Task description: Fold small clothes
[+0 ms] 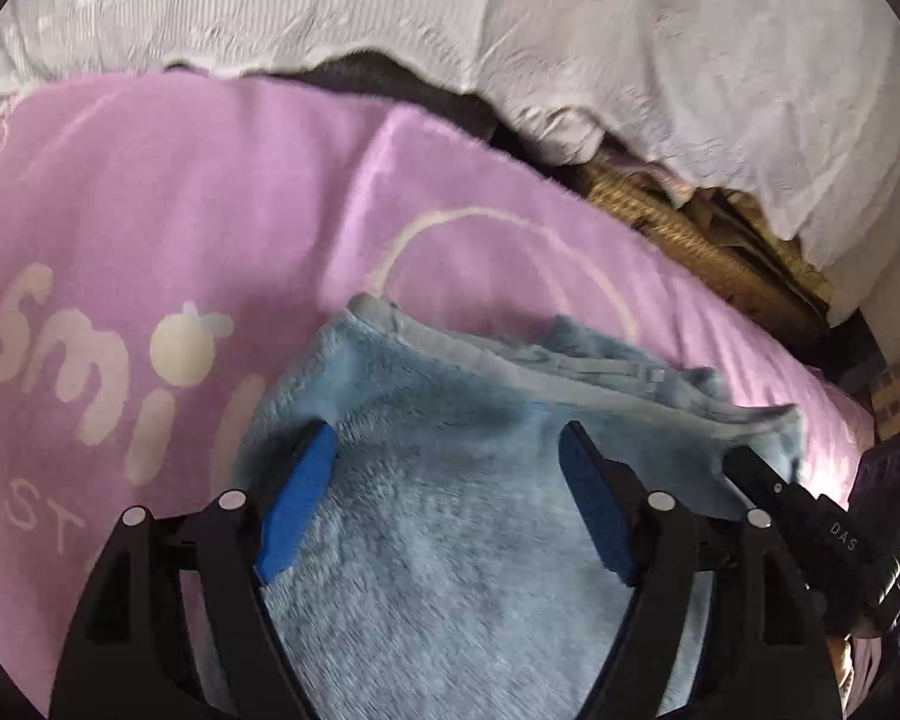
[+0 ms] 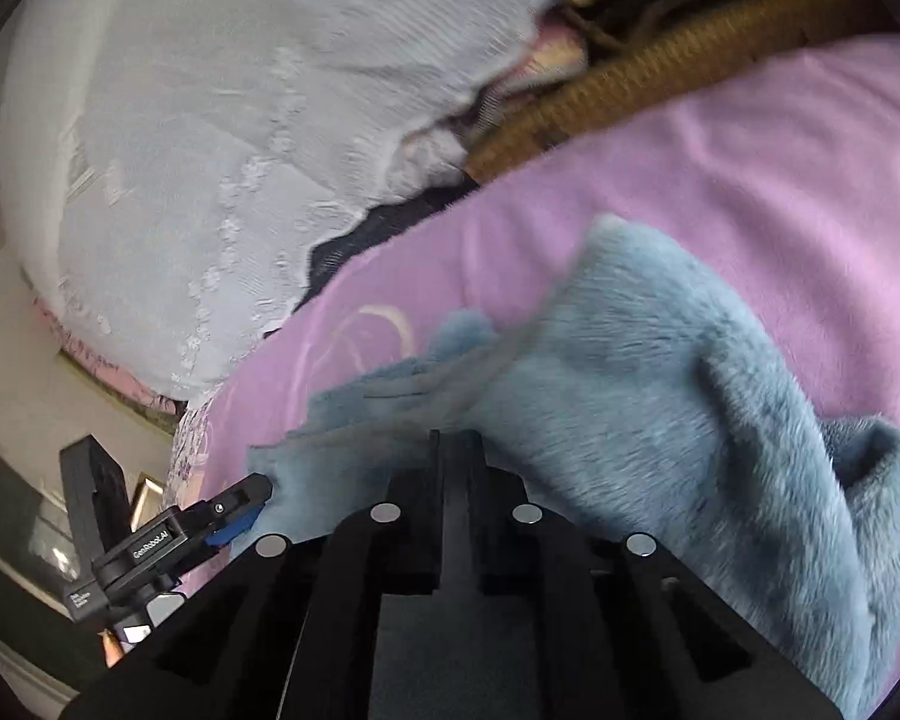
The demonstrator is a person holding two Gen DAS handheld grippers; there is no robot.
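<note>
A fluffy light-blue garment [image 1: 450,480] lies on a pink blanket [image 1: 180,192] with white "smile" lettering. My left gripper [image 1: 447,444] is open, its blue pads [image 1: 300,498] spread wide just above the garment's near part. My right gripper [image 2: 456,441] is shut on an edge of the blue garment [image 2: 660,420] and lifts it, so the cloth drapes in a fold to the right. The right gripper also shows in the left wrist view [image 1: 744,462] at the garment's right edge. The left gripper shows in the right wrist view [image 2: 252,495] at the cloth's left edge.
A white lace cover [image 1: 630,48] is bunched along the far side of the blanket. A brown woven mat [image 1: 690,228] and dark cloth [image 1: 390,84] peek out under it. Room furniture [image 2: 30,510] shows beyond the bed's left side.
</note>
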